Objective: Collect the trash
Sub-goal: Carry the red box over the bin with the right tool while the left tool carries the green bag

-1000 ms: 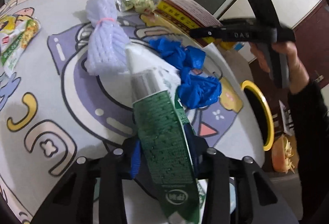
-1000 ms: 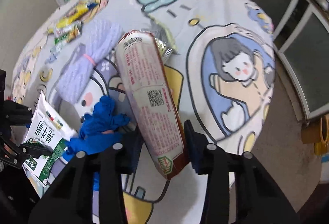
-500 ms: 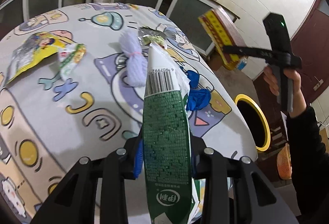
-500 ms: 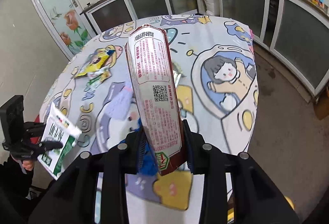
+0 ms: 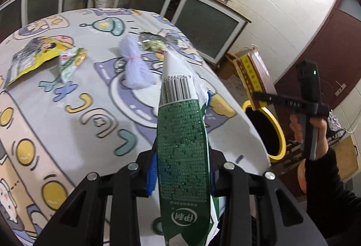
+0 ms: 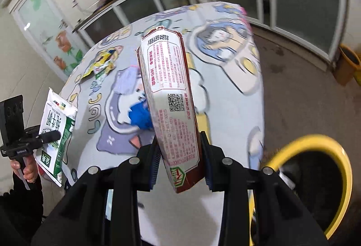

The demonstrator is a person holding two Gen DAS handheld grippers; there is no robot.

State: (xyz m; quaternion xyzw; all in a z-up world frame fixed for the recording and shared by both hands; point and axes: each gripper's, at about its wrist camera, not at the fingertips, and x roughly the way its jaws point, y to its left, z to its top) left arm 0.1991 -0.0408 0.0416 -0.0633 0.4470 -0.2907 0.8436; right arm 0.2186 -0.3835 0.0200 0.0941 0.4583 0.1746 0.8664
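Between the fingers of the left claw (image 5: 182,169) a green milk carton (image 5: 182,144) is clenched, and the right claw (image 6: 180,160) grips a red box (image 6: 171,99) beside the yellow-rimmed bin (image 6: 334,169); I judge the box could hit the rim and fall outside if released early. Farther off, wrappers (image 5: 33,56), a white bundle (image 5: 135,70) and a blue glove (image 6: 141,114) lie on the cartoon-print surface (image 5: 45,110), with glass-door cabinets (image 5: 203,27) behind.

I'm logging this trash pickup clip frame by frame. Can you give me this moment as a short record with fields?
left gripper: shut on green milk carton, lifted above the table
right gripper: shut on red carton, held near the bin
bin: yellow-rimmed bin, on the floor beside the table
table: cartoon-print cloth
left on table: white mesh bundle, blue glove, yellow wrapper, small green wrapper, silver wrapper
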